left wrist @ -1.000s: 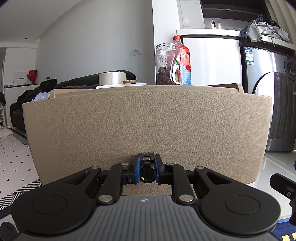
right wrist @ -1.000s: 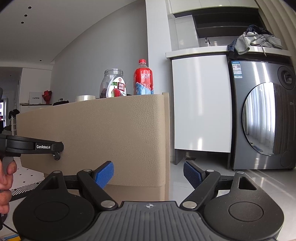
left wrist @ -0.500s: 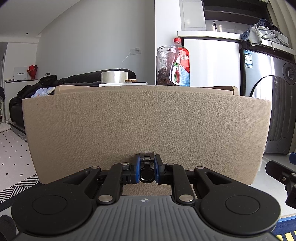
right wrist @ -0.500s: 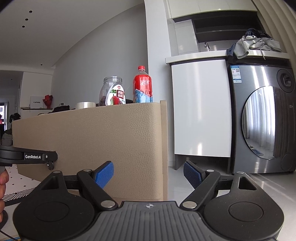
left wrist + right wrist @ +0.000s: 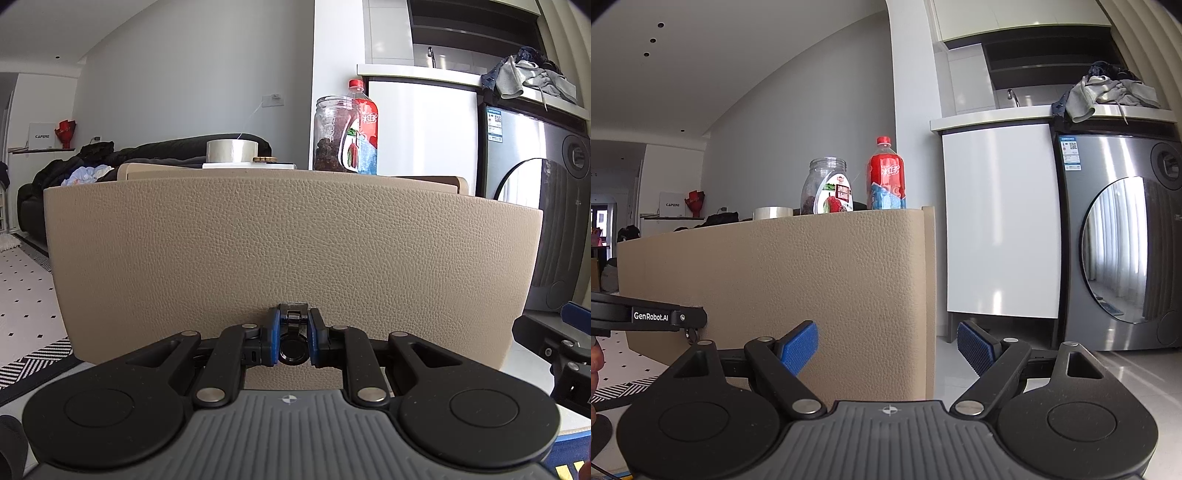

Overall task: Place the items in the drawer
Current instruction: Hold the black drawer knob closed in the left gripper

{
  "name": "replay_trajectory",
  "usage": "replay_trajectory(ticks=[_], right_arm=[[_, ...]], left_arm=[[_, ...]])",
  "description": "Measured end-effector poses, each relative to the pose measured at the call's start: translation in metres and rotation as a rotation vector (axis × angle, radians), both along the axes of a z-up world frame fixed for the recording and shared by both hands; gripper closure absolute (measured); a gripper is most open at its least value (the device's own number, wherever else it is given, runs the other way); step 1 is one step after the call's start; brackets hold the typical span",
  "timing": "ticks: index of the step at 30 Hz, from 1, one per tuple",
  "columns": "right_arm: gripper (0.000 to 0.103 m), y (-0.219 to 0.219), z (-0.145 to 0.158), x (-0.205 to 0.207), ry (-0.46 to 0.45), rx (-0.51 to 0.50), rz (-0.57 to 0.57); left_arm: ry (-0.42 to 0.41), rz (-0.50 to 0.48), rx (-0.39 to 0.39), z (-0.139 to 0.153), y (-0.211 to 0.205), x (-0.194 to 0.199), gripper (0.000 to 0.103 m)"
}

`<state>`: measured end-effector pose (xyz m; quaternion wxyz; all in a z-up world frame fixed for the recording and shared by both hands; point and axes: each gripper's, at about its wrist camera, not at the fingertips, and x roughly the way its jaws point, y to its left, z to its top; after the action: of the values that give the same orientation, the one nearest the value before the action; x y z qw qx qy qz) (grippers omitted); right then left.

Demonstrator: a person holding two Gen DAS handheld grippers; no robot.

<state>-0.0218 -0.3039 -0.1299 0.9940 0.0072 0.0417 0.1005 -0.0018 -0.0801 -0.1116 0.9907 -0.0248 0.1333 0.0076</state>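
A beige leather-textured drawer front (image 5: 288,240) fills the left wrist view. My left gripper (image 5: 292,332) is shut on its black pull ring (image 5: 292,350) at the lower middle. Behind it, the cabinet top carries a glass jar (image 5: 332,136), a red bottle (image 5: 365,140) and a tape roll (image 5: 232,151). My right gripper (image 5: 888,341) stands open with nothing between its blue pads, near the right end of the drawer front (image 5: 794,280). The jar (image 5: 827,188) and bottle (image 5: 886,177) also show above it there. The drawer's inside is hidden.
A steel washing machine (image 5: 1119,243) and a white cabinet (image 5: 997,221) stand to the right, with clothes piled on the counter above. A dark sofa (image 5: 74,173) and a striped rug (image 5: 33,362) lie to the left. A hand shows at the right wrist view's left edge.
The drawer front has come out from the cabinet with my left gripper on the ring; the cabinet top and items now sit further behind it. The right gripper stays open.
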Motion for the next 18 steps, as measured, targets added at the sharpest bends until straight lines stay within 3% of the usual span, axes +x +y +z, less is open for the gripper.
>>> replay_trajectory(ticks=[18], right_arm=[[0.017,-0.001,0.009,-0.014,-0.03,0.024,-0.01]], left_arm=[[-0.006,-0.001,0.012,0.0,-0.003,-0.018,0.086]])
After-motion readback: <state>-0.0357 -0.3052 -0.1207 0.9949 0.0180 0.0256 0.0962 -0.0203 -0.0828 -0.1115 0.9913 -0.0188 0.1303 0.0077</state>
